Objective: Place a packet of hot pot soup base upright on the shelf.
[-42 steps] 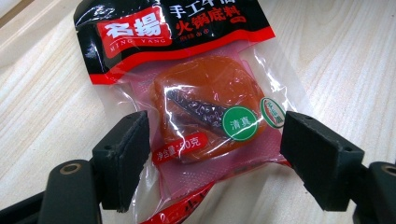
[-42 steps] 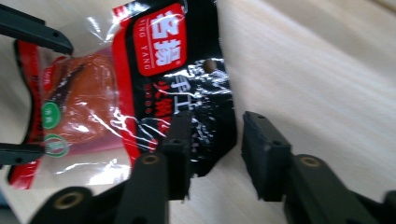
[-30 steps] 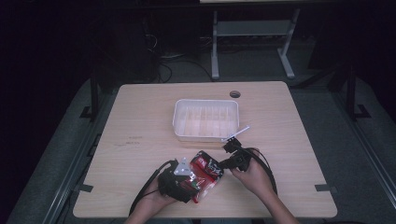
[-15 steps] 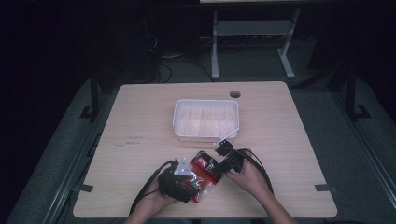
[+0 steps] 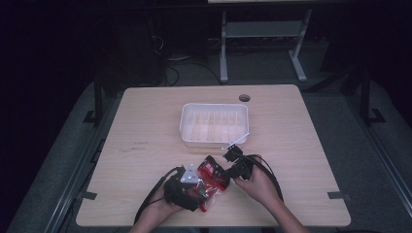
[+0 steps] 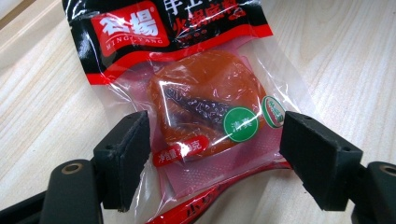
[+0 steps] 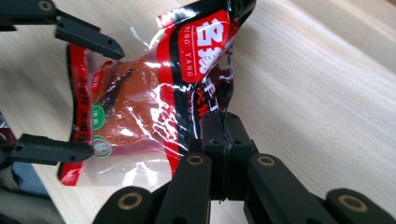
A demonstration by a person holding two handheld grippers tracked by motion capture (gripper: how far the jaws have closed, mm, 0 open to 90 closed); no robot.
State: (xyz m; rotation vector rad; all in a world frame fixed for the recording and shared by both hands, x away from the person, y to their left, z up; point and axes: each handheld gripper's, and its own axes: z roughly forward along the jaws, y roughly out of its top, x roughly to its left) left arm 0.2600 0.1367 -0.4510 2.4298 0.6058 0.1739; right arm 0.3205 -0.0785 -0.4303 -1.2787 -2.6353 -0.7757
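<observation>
A clear snack packet (image 6: 205,93) with a red-and-black printed top and an orange-red piece inside lies on the wooden table (image 5: 301,145) near its front edge. My left gripper (image 6: 219,158) is open, its two pads on either side of the packet's lower end, apart from it. My right gripper (image 7: 224,135) is shut on the packet's (image 7: 140,102) black top edge, which is lifted and creased. In the high view the packet (image 5: 214,175) sits between the left gripper (image 5: 199,187) and the right gripper (image 5: 227,170).
A clear plastic tray (image 5: 184,124) with ribbed dividers stands mid-table behind the hands, a thin white strip (image 5: 235,141) lying by its front right corner. A cable hole (image 5: 244,97) is at the back edge. Dark floor and a metal stand (image 5: 223,48) lie beyond.
The right hand has drifted slightly left with the packet's edge in its gripper. The left hand has stayed almost where it was.
</observation>
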